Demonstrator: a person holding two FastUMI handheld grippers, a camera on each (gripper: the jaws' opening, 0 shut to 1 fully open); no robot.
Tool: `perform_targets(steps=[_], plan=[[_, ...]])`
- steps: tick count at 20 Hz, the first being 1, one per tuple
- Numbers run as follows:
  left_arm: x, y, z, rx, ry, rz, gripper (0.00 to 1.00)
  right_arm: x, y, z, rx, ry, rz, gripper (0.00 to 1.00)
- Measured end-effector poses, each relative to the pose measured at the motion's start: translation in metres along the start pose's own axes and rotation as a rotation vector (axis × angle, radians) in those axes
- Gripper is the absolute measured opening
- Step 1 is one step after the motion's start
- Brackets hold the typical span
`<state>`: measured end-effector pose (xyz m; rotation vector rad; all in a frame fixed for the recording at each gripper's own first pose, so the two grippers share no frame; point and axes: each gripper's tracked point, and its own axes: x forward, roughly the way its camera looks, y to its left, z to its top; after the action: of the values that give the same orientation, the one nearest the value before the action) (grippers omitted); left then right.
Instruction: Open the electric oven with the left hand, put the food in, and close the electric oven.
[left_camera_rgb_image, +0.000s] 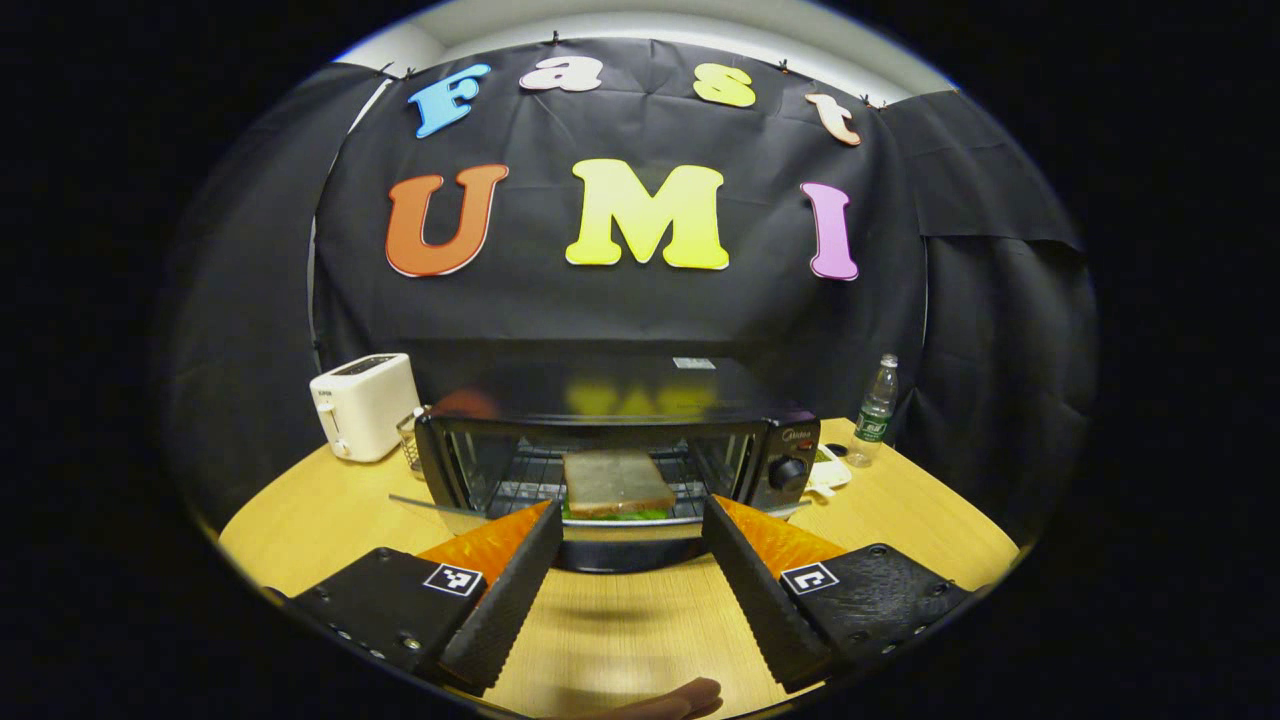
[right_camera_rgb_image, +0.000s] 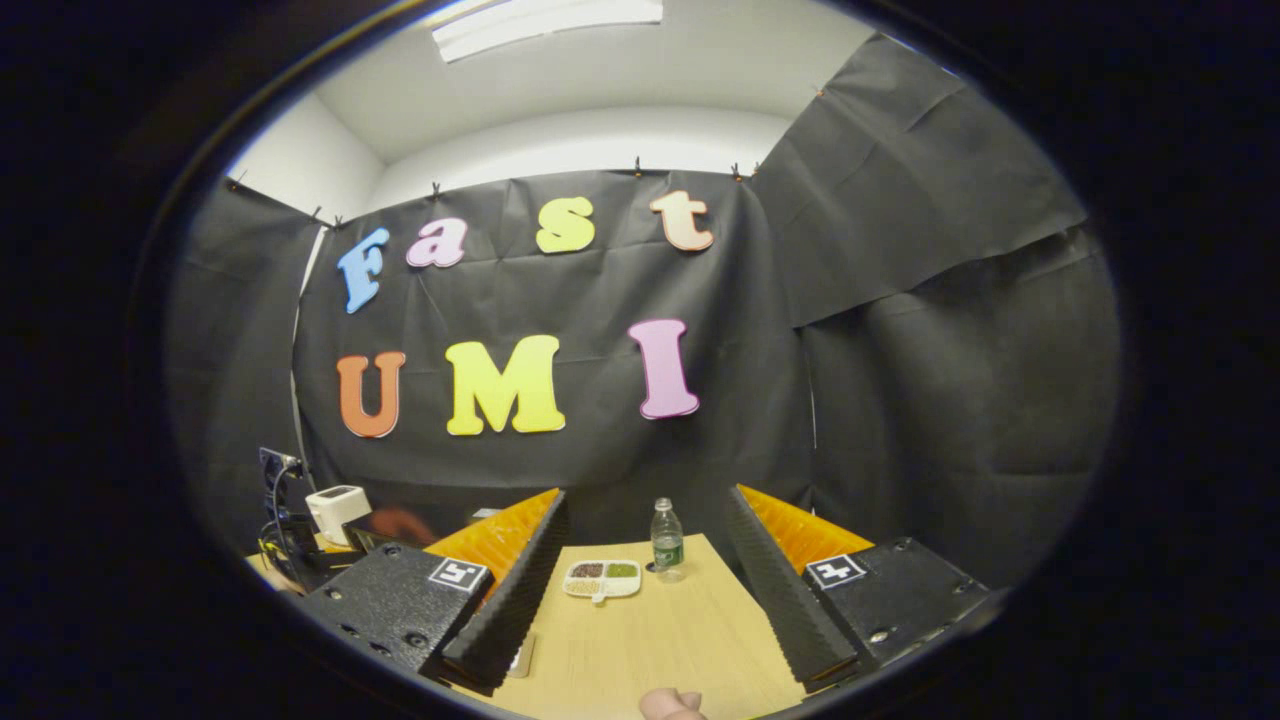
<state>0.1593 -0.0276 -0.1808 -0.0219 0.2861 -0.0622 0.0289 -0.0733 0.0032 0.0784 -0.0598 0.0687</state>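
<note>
Two grippers gape, grasping nothing. Oven (left_camera_rgb_image: 620, 455) sits at the table's (left_camera_rgb_image: 620, 630) back edge, door (left_camera_rgb_image: 600, 525) down, sandwich (left_camera_rgb_image: 618, 482) on its rack. Left gripper (left_camera_rgb_image: 630, 540) should catch the door's front lip squarely and swing it up gently. Right gripper (right_camera_rgb_image: 645, 580) idles toward the table's right end.

Oven (left_camera_rgb_image: 610, 440): I see black, chrome rack
Food (left_camera_rgb_image: 618, 482): brown bread, green filling
Toaster (left_camera_rgb_image: 364, 404): white, far left
Surface (left_camera_rgb_image: 640, 620): light wood grain
Bottle (right_camera_rgb_image: 667, 540): clear, green label
</note>
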Motion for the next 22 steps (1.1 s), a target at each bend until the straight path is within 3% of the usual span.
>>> perform_targets(steps=[1,2,3,4,7,8,10,13,14,20,21,22], plan=[[0.002,0.003,0.003,0.022,-0.022,0.011,0.94,0.000,0.001,0.001,0.002,-0.001,0.002,0.96],[0.003,0.003,-0.001,0.029,-0.010,0.014,0.87,0.000,0.001,0.000,0.002,0.000,0.001,0.96],[0.004,0.003,-0.002,0.032,-0.002,0.020,0.87,0.000,0.001,0.001,0.004,0.000,0.002,0.96],[0.003,0.005,-0.004,0.036,0.004,0.030,0.95,-0.001,0.003,0.001,0.006,0.000,0.005,0.96],[-0.016,0.002,-0.003,0.036,0.013,0.051,0.94,-0.001,0.004,0.001,0.003,-0.003,0.011,0.96],[-0.023,-0.004,-0.001,0.032,0.011,0.036,0.87,-0.001,0.005,0.000,0.003,-0.004,0.013,0.96],[-0.029,-0.017,0.000,0.024,-0.012,-0.010,0.92,0.001,0.009,-0.003,0.006,0.003,0.022,0.96],[-0.022,-0.005,-0.015,0.039,0.043,0.033,0.91,0.003,0.013,-0.009,0.020,0.021,0.036,0.96],[-0.019,0.002,-0.007,0.061,0.005,0.050,0.96,0.004,0.015,-0.011,0.025,0.028,0.042,0.96],[0.008,-0.002,-0.003,0.042,-0.048,0.031,0.95,0.002,0.014,-0.011,0.024,0.024,0.039,0.96],[0.001,-0.003,0.012,0.052,-0.098,0.032,0.85,0.002,0.015,-0.010,0.025,0.026,0.041,0.96],[0.011,0.001,0.014,0.062,-0.107,0.030,0.96,0.001,0.015,-0.011,0.024,0.028,0.042,0.96]])
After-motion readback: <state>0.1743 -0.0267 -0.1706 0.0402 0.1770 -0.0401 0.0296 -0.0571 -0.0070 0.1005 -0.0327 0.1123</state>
